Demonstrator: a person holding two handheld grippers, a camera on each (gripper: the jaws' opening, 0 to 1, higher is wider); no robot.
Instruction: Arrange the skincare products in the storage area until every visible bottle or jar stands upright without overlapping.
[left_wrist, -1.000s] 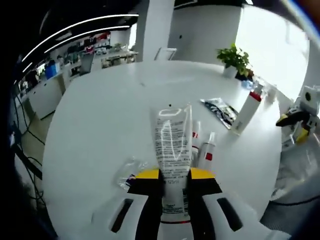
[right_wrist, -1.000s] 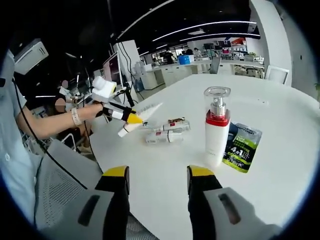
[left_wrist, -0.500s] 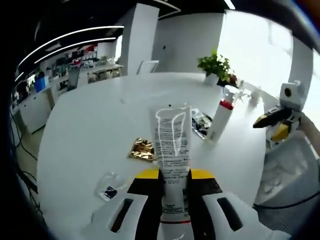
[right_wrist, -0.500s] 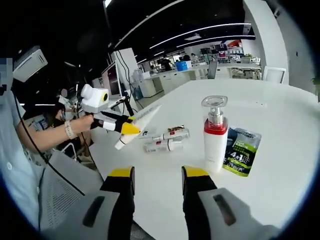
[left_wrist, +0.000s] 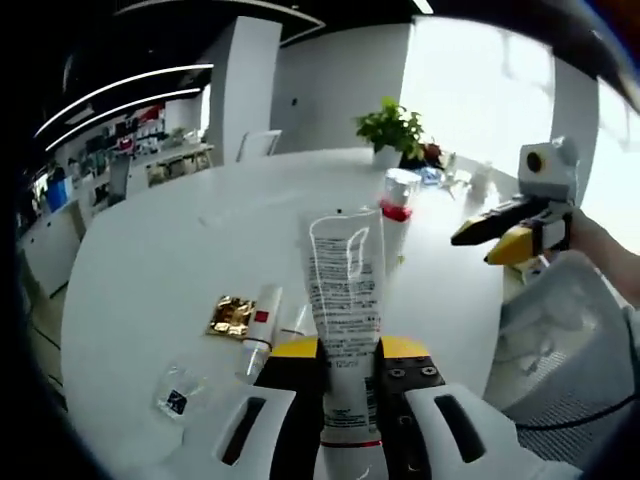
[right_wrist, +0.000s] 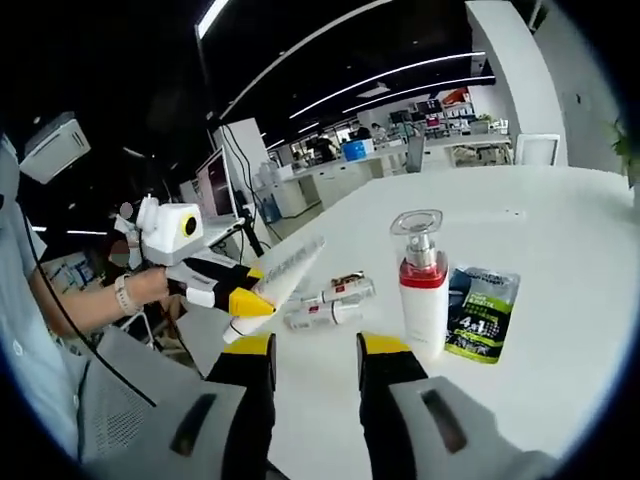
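Observation:
My left gripper (left_wrist: 347, 352) is shut on a white printed tube (left_wrist: 345, 290), which sticks up between the jaws, crimped end away from me. In the right gripper view that same left gripper (right_wrist: 247, 297) holds the tube (right_wrist: 290, 265) tilted above the table's near edge. A white pump bottle (right_wrist: 423, 295) with a red collar stands upright on the white table (right_wrist: 560, 230), also seen as the pump bottle (left_wrist: 393, 225). Two small tubes (right_wrist: 330, 300) lie flat beside it. My right gripper (right_wrist: 317, 350) is open and empty; the right gripper (left_wrist: 508, 228) hangs off the table's edge.
A green sachet (right_wrist: 480, 312) lies flat right of the pump bottle. A gold sachet (left_wrist: 231, 315), a small tube (left_wrist: 259, 328) and a clear packet (left_wrist: 176, 397) lie near the table's (left_wrist: 170, 250) front. A potted plant (left_wrist: 390, 125) stands at the far edge. A person's hand and sleeve (right_wrist: 100, 300) are on the left.
The left gripper view has swung right, bringing the right gripper closer. The left gripper and its tube have come nearer the right gripper. The right jaws' gap has narrowed slightly.

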